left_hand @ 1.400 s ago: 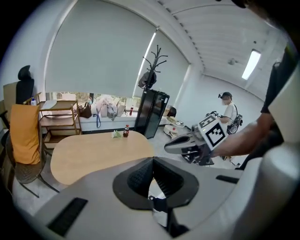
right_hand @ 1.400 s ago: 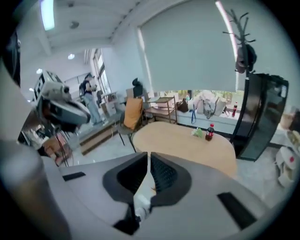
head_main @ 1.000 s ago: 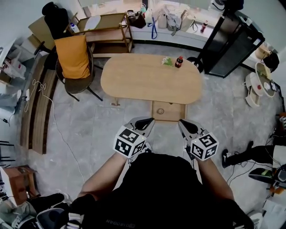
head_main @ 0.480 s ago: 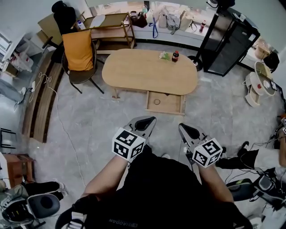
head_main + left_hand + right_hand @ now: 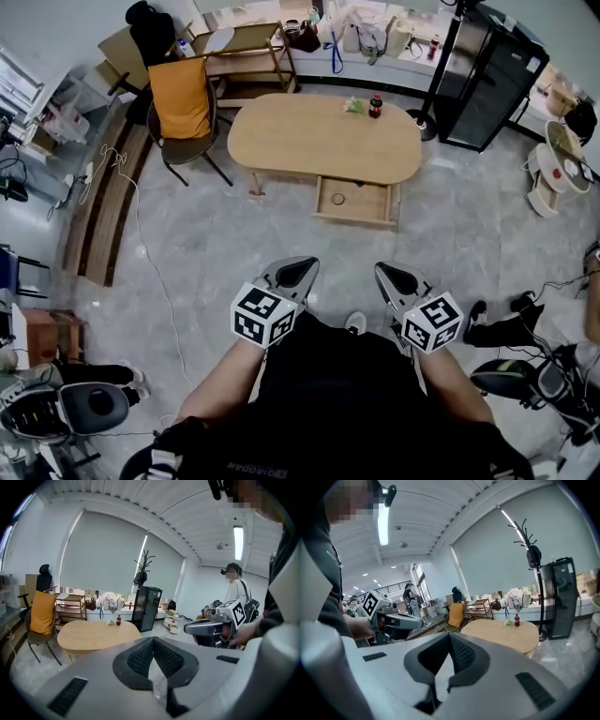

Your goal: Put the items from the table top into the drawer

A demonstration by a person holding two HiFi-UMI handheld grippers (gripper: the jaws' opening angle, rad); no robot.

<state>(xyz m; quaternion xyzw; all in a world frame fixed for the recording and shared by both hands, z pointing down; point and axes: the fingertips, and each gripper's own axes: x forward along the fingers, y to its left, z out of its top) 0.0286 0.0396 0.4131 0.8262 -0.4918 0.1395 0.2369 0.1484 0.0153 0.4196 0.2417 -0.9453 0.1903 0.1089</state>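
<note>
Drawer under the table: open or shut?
Open. In the head view the drawer juts out from under the table at its near edge, its inside showing with one small round thing in it.

The green item (image 5: 353,105) is too small to identify.

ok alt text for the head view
A person holds the shut left tool and right tool, short of an oval wooden table with an open drawer. A dark red-capped bottle and a green item sit on top.
</note>
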